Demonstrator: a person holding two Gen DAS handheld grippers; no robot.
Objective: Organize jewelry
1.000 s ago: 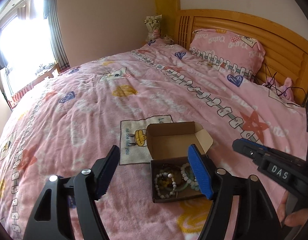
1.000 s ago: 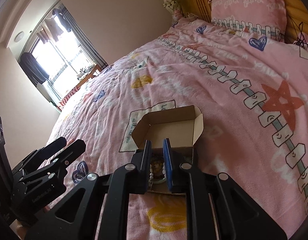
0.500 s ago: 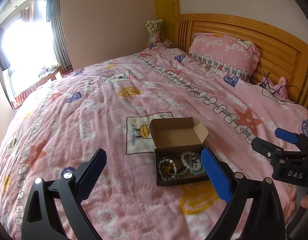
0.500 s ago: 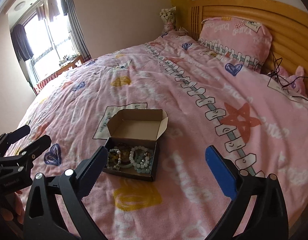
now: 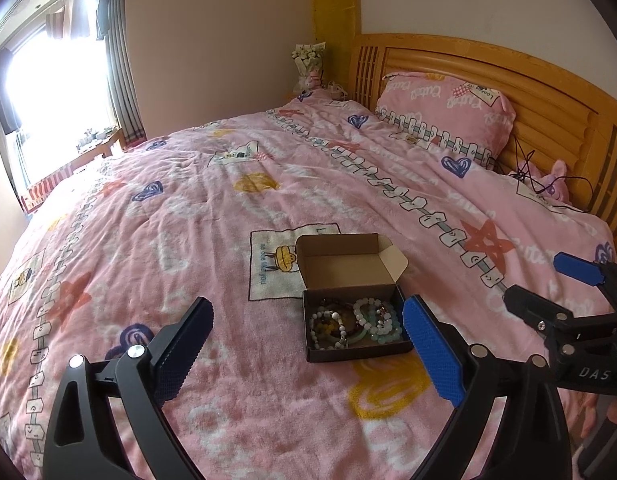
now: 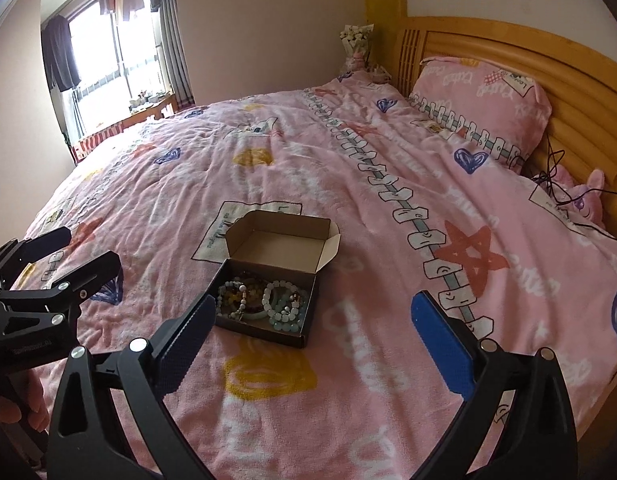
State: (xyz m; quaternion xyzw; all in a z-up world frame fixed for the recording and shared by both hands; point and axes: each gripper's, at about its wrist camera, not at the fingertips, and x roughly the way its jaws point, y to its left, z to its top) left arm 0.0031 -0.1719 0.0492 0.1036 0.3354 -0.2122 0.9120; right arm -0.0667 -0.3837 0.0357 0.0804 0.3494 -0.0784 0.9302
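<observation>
Lower centre: open box (image 5: 350, 312) on the bed (image 5: 228, 216) holds beaded bracelets (image 5: 354, 322). Both grippers, left (image 5: 308, 354) and right (image 6: 322, 344), are spread and empty, the right's jaws just opened. Gathering looks done; the lid remains unshut.

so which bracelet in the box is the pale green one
The pale green bracelet lies at the right end of the cardboard box, under a white bead bracelet; the bracelets at the left are white-and-amber and dark.

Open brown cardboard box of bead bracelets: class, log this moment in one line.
open brown cardboard box: on pink bedspread | bead bracelets: inside
</observation>
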